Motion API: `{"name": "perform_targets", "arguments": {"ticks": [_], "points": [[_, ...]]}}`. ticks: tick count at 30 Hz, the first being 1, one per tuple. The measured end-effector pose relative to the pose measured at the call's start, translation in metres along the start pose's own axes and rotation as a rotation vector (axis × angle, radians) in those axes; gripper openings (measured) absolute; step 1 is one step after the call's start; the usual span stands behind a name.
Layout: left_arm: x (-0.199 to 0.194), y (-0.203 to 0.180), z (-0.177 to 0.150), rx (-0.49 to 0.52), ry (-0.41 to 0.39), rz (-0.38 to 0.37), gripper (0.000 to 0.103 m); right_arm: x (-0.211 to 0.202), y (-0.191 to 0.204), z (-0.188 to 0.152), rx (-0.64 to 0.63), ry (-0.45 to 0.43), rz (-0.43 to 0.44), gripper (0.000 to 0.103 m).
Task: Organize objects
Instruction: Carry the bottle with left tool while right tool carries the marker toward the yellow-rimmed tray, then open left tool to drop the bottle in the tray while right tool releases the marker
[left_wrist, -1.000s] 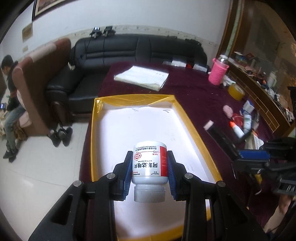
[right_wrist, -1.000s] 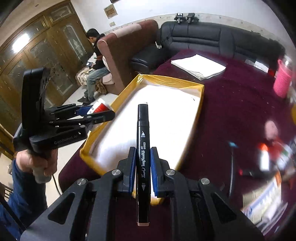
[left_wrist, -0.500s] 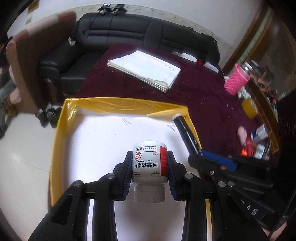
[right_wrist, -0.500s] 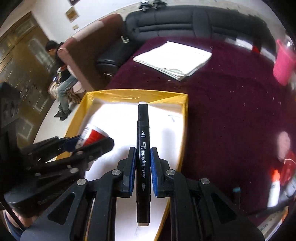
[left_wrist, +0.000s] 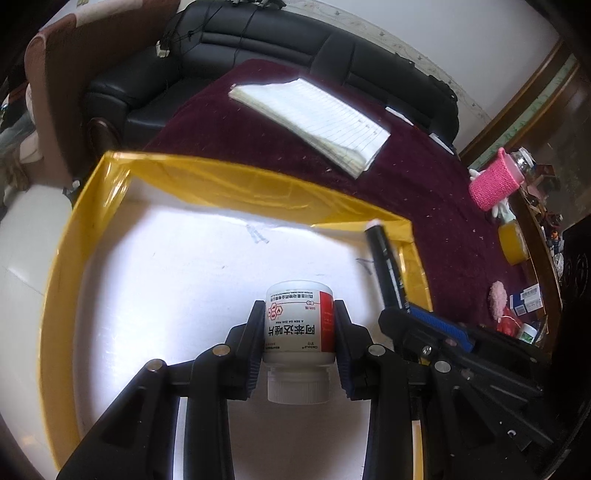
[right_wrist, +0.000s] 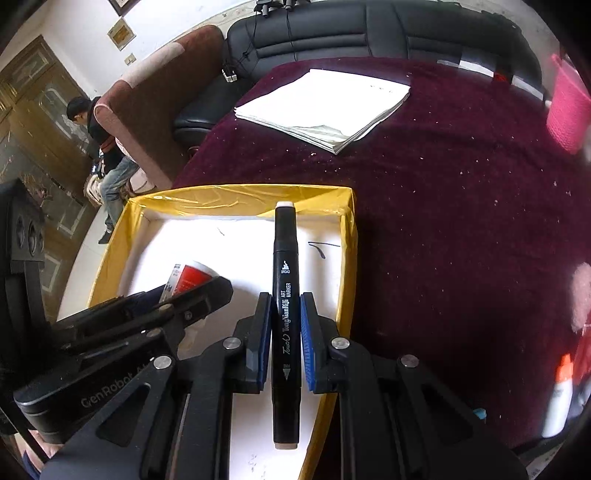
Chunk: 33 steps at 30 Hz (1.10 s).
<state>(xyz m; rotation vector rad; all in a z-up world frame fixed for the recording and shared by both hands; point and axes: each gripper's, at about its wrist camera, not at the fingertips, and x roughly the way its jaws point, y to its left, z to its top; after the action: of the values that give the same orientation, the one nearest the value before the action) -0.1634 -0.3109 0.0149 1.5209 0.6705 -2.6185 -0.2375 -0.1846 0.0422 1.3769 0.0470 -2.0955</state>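
Note:
My left gripper (left_wrist: 299, 314) is shut on a white medicine bottle (left_wrist: 298, 325) with a red and white label, cap toward the camera, held over the white floor of a yellow-walled box (left_wrist: 229, 184). My right gripper (right_wrist: 284, 306) is shut on a black art marker (right_wrist: 285, 280), held over the right side of the same box (right_wrist: 236, 197). The marker (left_wrist: 384, 266) and right gripper also show in the left wrist view at the box's right wall. The bottle (right_wrist: 192, 275) and left gripper show in the right wrist view, left of the marker.
A stack of lined paper (left_wrist: 314, 118) lies on the maroon tablecloth (right_wrist: 461, 206) beyond the box. A pink knitted cup (left_wrist: 496, 182), yellow tape roll (left_wrist: 513, 240) and small bottles sit at the right. A black sofa (left_wrist: 295, 48) stands behind the table; a person (right_wrist: 107, 147) sits at the left.
Both grippers have moved forward and lower over the box, still holding the bottle and the marker. The box's far wall is nearer in both views.

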Motion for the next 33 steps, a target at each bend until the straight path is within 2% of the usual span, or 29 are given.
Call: {"name": "perform_targets", "arguments": {"ticks": [6, 12, 17, 23, 27, 31, 33], "points": [[-0.008, 0.000, -0.018, 0.016, -0.032, 0.010, 0.030, 0.006, 0.007, -0.004, -0.036, -0.006, -0.050, 0.012], [-0.023, -0.007, -0.054, 0.027, -0.069, 0.030, 0.030, 0.001, 0.010, -0.021, -0.053, 0.026, -0.069, 0.012], [-0.036, -0.012, -0.086, 0.011, -0.082, 0.020, 0.030, -0.012, 0.011, -0.046, -0.071, 0.041, -0.053, 0.012], [-0.051, -0.028, -0.127, 0.050, -0.060, 0.030, 0.030, -0.034, 0.007, -0.088, -0.067, 0.062, -0.003, 0.012], [-0.060, -0.036, -0.123, 0.060, -0.052, 0.027, 0.030, -0.043, 0.005, -0.101, -0.058, 0.059, 0.008, 0.012], [-0.066, -0.049, -0.100, 0.111, -0.062, 0.072, 0.030, -0.046, -0.001, -0.091, -0.009, 0.042, 0.029, 0.012], [-0.059, -0.050, -0.093, 0.113, -0.027, 0.062, 0.027, -0.044, -0.003, -0.085, 0.015, 0.044, 0.034, 0.012]]}}
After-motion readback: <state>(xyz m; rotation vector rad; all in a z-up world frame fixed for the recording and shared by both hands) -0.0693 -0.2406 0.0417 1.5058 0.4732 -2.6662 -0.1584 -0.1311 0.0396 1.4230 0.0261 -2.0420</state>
